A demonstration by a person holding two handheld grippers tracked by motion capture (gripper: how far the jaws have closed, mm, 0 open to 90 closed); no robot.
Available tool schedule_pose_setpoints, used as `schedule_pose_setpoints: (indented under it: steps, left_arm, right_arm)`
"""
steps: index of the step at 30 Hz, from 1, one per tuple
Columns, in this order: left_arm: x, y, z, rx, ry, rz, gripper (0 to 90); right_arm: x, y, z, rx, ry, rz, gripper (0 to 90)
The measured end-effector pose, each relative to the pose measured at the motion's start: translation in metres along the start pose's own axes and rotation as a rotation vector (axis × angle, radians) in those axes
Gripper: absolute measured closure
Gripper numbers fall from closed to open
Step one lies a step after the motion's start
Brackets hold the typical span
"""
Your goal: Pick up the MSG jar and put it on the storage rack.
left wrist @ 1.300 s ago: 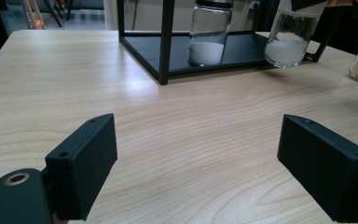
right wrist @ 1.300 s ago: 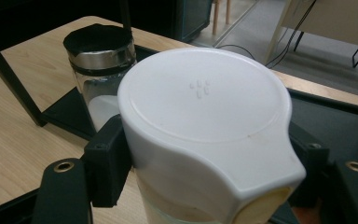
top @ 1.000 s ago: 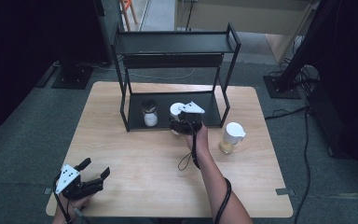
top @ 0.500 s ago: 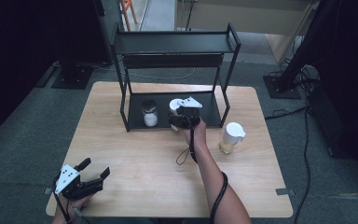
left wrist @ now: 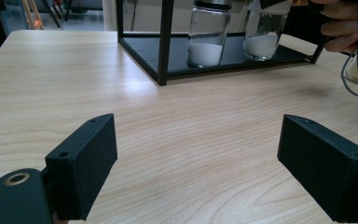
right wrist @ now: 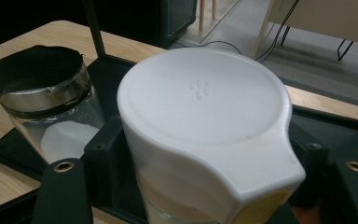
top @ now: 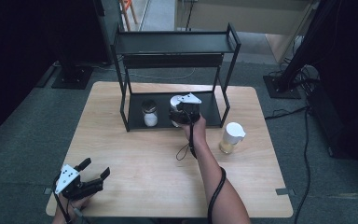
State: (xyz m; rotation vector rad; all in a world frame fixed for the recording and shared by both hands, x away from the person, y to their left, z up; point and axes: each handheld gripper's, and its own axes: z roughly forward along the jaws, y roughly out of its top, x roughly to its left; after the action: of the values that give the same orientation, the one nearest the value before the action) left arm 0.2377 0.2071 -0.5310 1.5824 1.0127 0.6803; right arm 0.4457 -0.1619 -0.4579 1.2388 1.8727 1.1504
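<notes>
My right gripper (top: 182, 112) is shut on a glass jar with a white pour lid (right wrist: 205, 107); its jaws press on both sides of the jar below the lid. The jar (left wrist: 265, 28), with white powder in it, stands or hangs just over the bottom shelf (top: 135, 109) of a black metal rack (top: 177, 44). Close beside it on that shelf stands a black-lidded jar (top: 149, 113) (right wrist: 42, 98) of white powder. My left gripper (top: 94, 167) (left wrist: 198, 163) rests at the table's front left, open, with bare wood between its jaws.
A second white-lidded jar (top: 230, 137) with yellowish contents stands on the table to the right of the rack. The rack's upright posts (left wrist: 165, 42) frame the shelf opening. A cable loop (top: 184, 151) hangs from my right gripper over the table.
My right hand has carried the white-lidded jar slightly back and left, deeper onto the rack's bottom shelf. The left gripper has stayed put.
</notes>
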Motion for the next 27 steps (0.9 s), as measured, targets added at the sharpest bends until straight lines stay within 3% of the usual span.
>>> schedule_pose_setpoints:
  steps: [18,27]
  left_arm:
    - [-0.001,0.000,0.000,0.000,0.000,0.003,12.2]
    - [-0.002,0.000,0.000,0.000,0.002,0.006,12.2]
  right_arm:
    - [-0.006,-0.002,0.013,-0.007,-0.015,0.017,30.3]
    - [-0.014,-0.004,0.010,-0.019,0.010,0.078,27.0]
